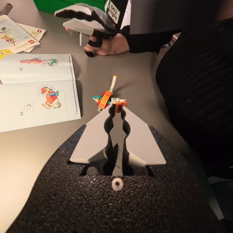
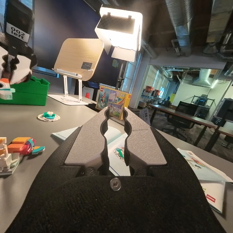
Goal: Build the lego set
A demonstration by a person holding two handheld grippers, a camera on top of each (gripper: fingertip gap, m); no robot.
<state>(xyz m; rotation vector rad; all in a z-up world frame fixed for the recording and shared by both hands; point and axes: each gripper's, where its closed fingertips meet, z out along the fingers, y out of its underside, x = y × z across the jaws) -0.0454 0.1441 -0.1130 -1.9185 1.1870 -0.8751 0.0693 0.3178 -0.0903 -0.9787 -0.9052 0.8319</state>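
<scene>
My left gripper [image 1: 117, 107] is shut on a small orange Lego head piece [image 1: 119, 102] with a white eye, and holds it above the table. Just beyond it the orange, red and teal Lego body [image 1: 104, 99] lies on the grey table with a pale strip sticking out. In the right wrist view the left gripper [image 2: 11, 75] holds the head piece [image 2: 5, 88] at the upper left, above the body [image 2: 22, 147]. My right gripper [image 2: 116, 111] is open and empty, raised over the booklet. It also shows in the left wrist view [image 1: 59, 18], held by a hand.
An open instruction booklet [image 1: 37, 88] and more booklets [image 1: 18, 37] lie on the left. A green bin [image 2: 29, 93], a white round plate with teal bricks [image 2: 48, 116], a book stand [image 2: 78, 59] and the Lego box [image 2: 113, 100] stand farther back. A person in black [image 1: 195, 88] sits close by. Left tips to right tips: about 20 centimeters.
</scene>
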